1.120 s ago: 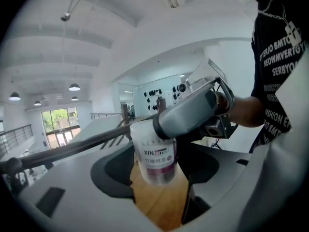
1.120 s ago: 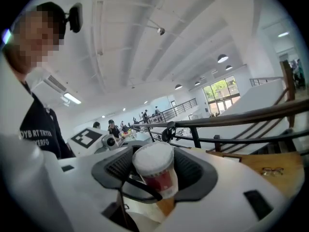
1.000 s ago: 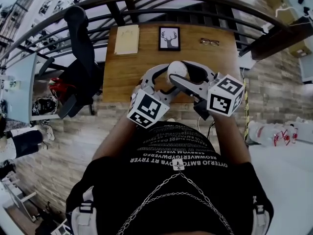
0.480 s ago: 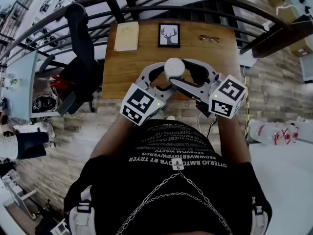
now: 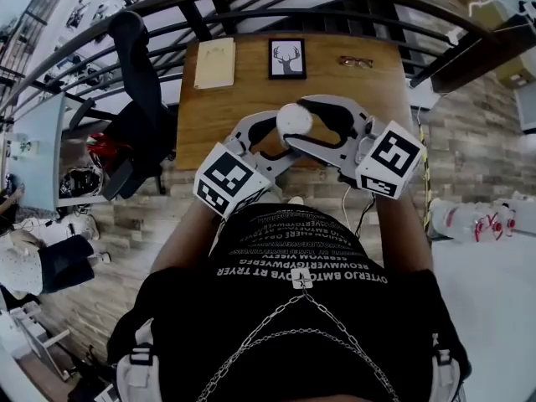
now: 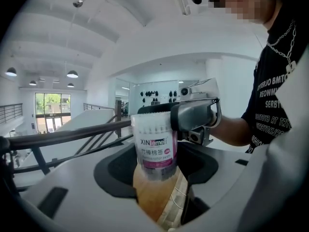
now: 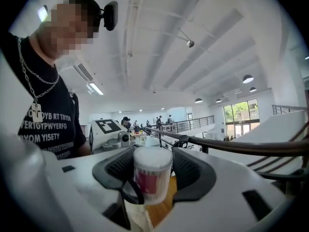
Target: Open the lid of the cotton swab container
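While the left gripper [image 6: 155,164] clamps the lower body of the cotton swab container [image 6: 153,141] between its pads, holding it roughly upright and clear of the wooden table [image 5: 219,128] beneath, the right gripper [image 7: 152,180] meets it from the opposite side. Its jaws have just been closing, and the white lid [image 7: 152,159] stands between them with a pad against each side, so the right gripper grips the top. In the head view both grippers converge in front of the person's chest, the lid at their tips. Beyond the tips, along the table's far edge, lie a tan notebook [image 5: 215,64], a framed deer picture [image 5: 287,59] and a pair of glasses [image 5: 356,60]
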`<state>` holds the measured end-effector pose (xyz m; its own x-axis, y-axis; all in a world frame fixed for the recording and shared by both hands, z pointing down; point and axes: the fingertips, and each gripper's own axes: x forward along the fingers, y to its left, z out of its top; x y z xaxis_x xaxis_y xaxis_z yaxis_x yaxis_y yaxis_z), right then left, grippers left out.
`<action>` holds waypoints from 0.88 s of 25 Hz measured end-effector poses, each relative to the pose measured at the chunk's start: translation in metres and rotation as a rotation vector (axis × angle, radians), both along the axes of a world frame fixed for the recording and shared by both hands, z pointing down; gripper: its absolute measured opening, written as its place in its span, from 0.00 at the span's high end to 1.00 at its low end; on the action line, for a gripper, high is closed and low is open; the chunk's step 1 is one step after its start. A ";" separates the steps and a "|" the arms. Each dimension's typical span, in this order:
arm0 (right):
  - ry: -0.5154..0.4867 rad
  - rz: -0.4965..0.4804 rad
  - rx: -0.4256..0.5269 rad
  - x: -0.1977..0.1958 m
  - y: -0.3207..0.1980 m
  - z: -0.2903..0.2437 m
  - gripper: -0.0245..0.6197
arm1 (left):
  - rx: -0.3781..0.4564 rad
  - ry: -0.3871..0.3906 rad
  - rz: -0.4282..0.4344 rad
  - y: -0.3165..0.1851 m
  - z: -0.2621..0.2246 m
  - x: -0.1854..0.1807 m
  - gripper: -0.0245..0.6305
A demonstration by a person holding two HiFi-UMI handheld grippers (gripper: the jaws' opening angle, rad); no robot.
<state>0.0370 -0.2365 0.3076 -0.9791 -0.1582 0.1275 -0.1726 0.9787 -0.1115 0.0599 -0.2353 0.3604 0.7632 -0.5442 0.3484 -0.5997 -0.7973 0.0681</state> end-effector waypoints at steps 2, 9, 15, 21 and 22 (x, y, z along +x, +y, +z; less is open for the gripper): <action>0.020 0.016 -0.029 -0.001 -0.002 0.004 0.57 | -0.015 -0.018 -0.003 0.000 0.006 -0.003 0.55; 0.016 0.055 -0.208 -0.007 -0.013 0.028 0.58 | -0.003 -0.113 -0.032 -0.007 0.031 -0.011 0.57; 0.003 0.058 -0.233 -0.009 -0.012 0.019 0.57 | -0.022 -0.029 -0.005 -0.004 0.022 -0.011 0.56; -0.100 0.157 -0.134 -0.001 -0.021 0.001 0.60 | -0.025 -0.034 -0.050 -0.009 0.025 -0.022 0.56; -0.111 0.171 -0.116 0.001 -0.023 -0.002 0.62 | -0.022 -0.045 -0.055 -0.009 0.025 -0.023 0.56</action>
